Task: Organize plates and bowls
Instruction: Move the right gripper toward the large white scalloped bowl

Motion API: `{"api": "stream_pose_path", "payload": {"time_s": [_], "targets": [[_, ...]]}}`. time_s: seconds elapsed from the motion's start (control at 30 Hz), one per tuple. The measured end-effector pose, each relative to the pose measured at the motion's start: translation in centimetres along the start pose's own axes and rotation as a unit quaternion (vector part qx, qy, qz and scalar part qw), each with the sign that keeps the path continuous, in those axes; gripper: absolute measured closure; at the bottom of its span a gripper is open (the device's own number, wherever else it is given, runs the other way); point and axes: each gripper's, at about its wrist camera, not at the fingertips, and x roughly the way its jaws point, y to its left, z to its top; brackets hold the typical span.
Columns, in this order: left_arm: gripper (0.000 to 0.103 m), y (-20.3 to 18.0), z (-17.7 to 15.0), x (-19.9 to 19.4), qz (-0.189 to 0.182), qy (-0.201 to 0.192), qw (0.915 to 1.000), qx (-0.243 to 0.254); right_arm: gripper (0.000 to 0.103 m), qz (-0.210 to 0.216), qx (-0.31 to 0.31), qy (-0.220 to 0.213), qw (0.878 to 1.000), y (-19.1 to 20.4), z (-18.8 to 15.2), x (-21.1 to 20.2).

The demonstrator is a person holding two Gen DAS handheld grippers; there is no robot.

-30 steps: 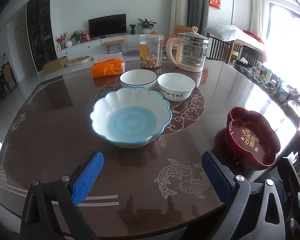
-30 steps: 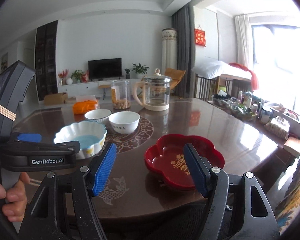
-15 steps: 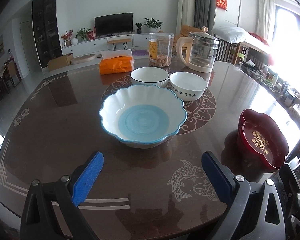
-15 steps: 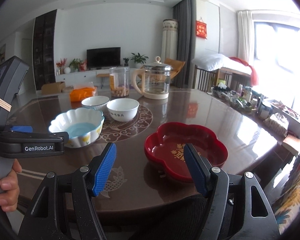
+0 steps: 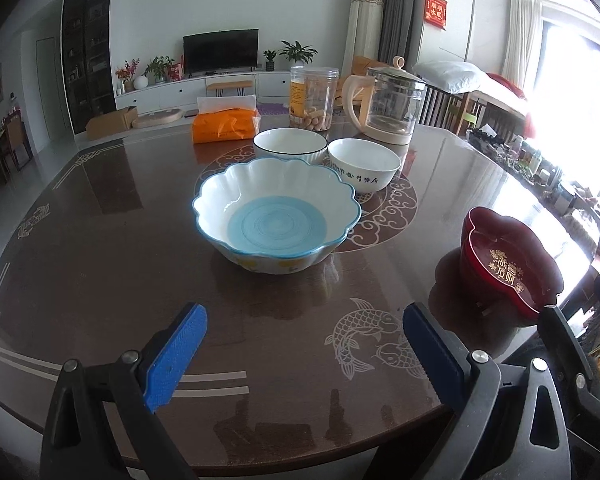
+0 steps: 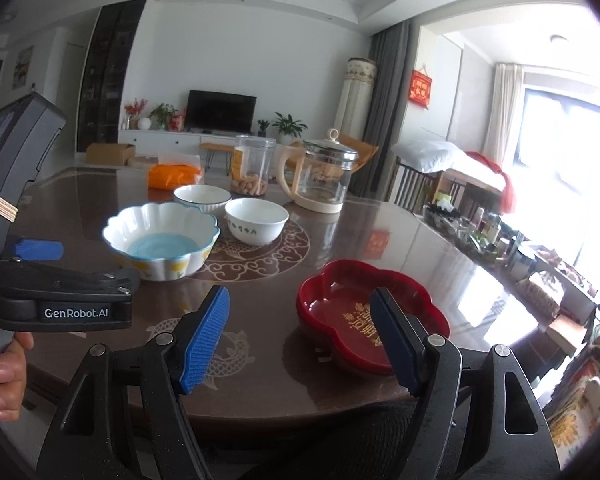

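The left gripper (image 5: 302, 334) hangs over the near edge of the round dark table (image 5: 100, 280), its blue pads spread wide with nothing between them but the fish inlay (image 5: 364, 336) on the tabletop. The right gripper (image 6: 300, 332) is likewise spread; its jaws have just been opening a little further, and they grip nothing, though the right-hand pad sits in front of the near rim of the red lobed dish (image 6: 364, 312), and whether it touches the rim cannot be told. That dish stands near the table's right edge, well apart from the other crockery. In the right wrist view the left gripper's black body is at the far left, with the person's fingers (image 6: 2, 376) wrapped round its handle. Beyond the left gripper stands the scalloped white bowl (image 5: 276, 216) with a blue rim and blue centre, empty and upright on the edge of the round scroll pattern. Just behind it, side by side, are a dark-rimmed white bowl (image 5: 290, 145) on the left and a plain white bowl with writing (image 5: 364, 164) on the right. Farther back stand an orange tissue pack (image 5: 225, 124), a clear snack jar (image 5: 313, 98) and a glass kettle (image 5: 392, 106) with a cream handle.
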Motion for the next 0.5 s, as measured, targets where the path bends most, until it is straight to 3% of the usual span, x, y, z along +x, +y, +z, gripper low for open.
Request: {"api": "stream_pose_path", "payload": {"time_s": [0.23,0.5], "targets": [[0.005,0.4,0.4,-1.9,-0.013,-0.040,0.9991,-0.010,0.025,-0.007,-0.015,0.003,1.000,0.4,-0.1,0.1],[0.005,1.1,-0.7,-2.7,-0.042,-0.032,0.9986,-0.008,0.025,-0.015,-0.051,0.010,0.999,1.6,-0.3,0.3]]}}
